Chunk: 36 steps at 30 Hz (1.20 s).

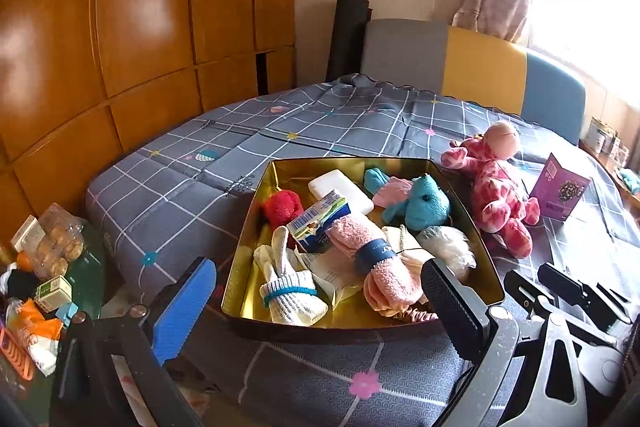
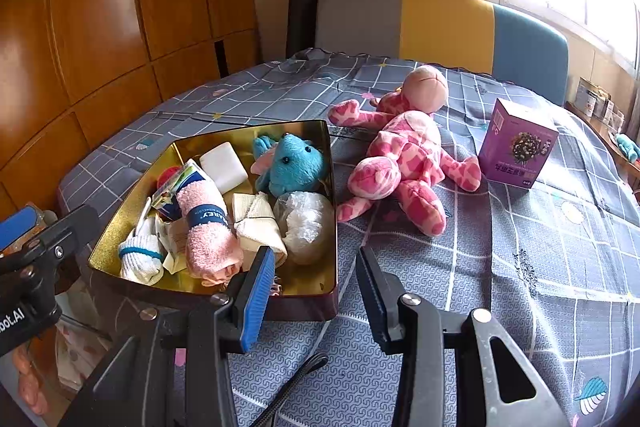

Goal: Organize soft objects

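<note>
A gold tin box (image 1: 256, 227) (image 2: 132, 203) on the bed holds a blue plush (image 1: 424, 203) (image 2: 294, 165), a rolled pink towel (image 1: 380, 263) (image 2: 206, 231), a white sock bundle (image 1: 288, 291) (image 2: 140, 259), a red plush (image 1: 282, 207), a white block (image 1: 340, 189) (image 2: 224, 167) and a plastic-wrapped bundle (image 2: 306, 223). A pink spotted plush (image 1: 496, 187) (image 2: 404, 155) lies on the bed right of the box. My left gripper (image 1: 320, 291) is open and empty at the box's near edge. My right gripper (image 2: 316, 271) is open and empty by the box's near right corner.
A purple carton (image 1: 560, 193) (image 2: 514, 151) stands right of the pink plush. A cluttered side table (image 1: 48, 267) is at the left. A wooden wardrobe (image 1: 120, 27) stands behind, and a grey, yellow and blue headboard (image 2: 440, 27) is at the far end.
</note>
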{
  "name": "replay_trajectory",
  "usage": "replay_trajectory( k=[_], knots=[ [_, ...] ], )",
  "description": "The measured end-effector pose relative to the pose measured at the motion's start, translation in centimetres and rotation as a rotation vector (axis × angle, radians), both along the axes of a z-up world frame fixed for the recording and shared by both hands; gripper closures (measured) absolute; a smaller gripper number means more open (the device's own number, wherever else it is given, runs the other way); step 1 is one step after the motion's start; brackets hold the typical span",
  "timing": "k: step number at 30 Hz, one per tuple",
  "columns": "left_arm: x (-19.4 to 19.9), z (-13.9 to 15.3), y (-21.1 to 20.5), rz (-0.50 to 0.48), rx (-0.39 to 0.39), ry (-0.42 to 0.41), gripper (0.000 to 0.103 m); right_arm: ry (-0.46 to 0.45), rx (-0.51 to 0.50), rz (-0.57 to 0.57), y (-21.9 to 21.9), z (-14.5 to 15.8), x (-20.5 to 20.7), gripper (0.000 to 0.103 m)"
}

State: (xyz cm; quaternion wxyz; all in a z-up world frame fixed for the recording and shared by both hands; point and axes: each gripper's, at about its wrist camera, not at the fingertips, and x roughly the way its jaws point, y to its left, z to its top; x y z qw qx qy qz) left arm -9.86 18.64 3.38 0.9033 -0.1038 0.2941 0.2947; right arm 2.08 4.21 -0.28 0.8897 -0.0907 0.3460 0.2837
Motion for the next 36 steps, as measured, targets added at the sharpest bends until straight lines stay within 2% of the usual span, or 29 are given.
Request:
replay_trajectory(
  k=[36],
  knots=[
    [0.13, -0.62, 0.12, 0.006, -0.010, 0.029, 0.000, 0.012, -0.003, 0.007, 0.29, -0.30, -0.21, 0.061]
  ],
)
